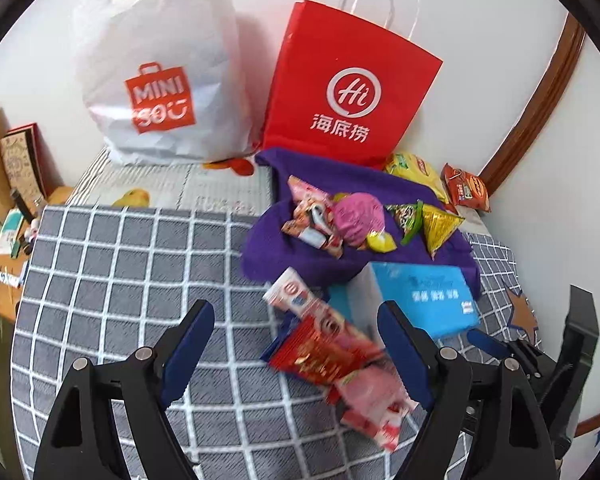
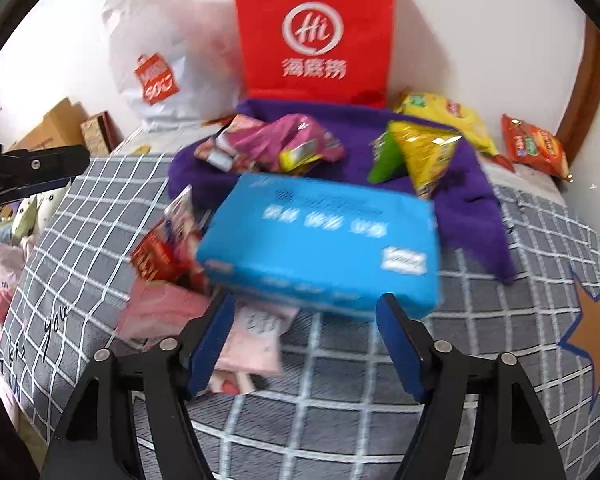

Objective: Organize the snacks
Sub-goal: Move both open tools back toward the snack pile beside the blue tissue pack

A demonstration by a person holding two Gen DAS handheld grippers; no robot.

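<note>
- Snacks: loose packets lie on a purple cloth [image 1: 300, 240] at centre right of the left wrist view; a pink packet [image 1: 358, 220], a yellow candy [image 1: 382, 240] and a yellow triangular pack [image 1: 440, 228] rest on the cloth.
- Red packet [image 1: 324, 350] and pink packet below it lie on the grey checked blanket [image 1: 120, 280], lower centre of the left view, blurred.
- Blue box [image 2: 324, 248]: centre of the right wrist view, its near edge just beyond the fingertips, blurred; whether it rests on the packets or is off the blanket cannot be told.
- Left gripper [image 1: 296, 328]: fingers spread wide, grasping nothing; the red packet lies between them, nearer the right-hand finger.
- Right gripper [image 2: 304, 320]: fingers spread wide, nothing clamped; pink packets lie by the left-hand finger.
- Red bag [image 1: 348, 92] stands upright against the wall, upper centre; white bag [image 1: 160, 72] stands to its left.
- Yellow bag [image 2: 444, 120] and orange bag [image 2: 536, 148] lie at upper right of the right view, beside the cloth.
</note>
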